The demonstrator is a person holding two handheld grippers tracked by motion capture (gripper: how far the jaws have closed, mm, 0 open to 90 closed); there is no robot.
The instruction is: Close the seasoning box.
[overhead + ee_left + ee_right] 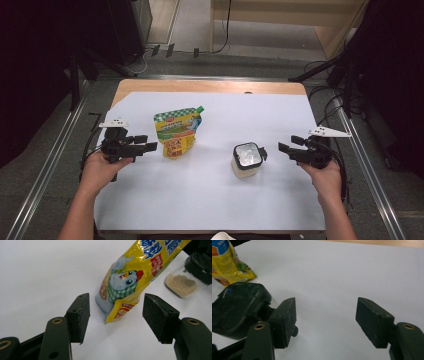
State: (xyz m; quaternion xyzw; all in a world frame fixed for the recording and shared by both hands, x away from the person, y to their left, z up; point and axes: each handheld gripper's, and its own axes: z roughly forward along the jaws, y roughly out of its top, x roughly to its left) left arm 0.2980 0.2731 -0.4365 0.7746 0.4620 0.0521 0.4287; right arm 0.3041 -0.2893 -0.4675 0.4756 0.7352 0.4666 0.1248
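A yellow spouted pouch [177, 131] with a green cap lies flat on the white sheet, left of centre. My left gripper [145, 143] is open just to its left; in the left gripper view the pouch's bottom end [122, 293] lies just beyond the jaws. A small clear jar [247, 160] with a black flip lid, holding beige powder, stands right of centre. My right gripper [291, 144] is open a short way to the jar's right. In the right gripper view the jar's lid [235, 306] sits beside the left jaw, outside the gap.
The white sheet [210, 200] covers a wooden table whose far edge shows bare wood. Metal rails run along both sides of the table. Cables and stand legs lie on the floor beyond the far edge.
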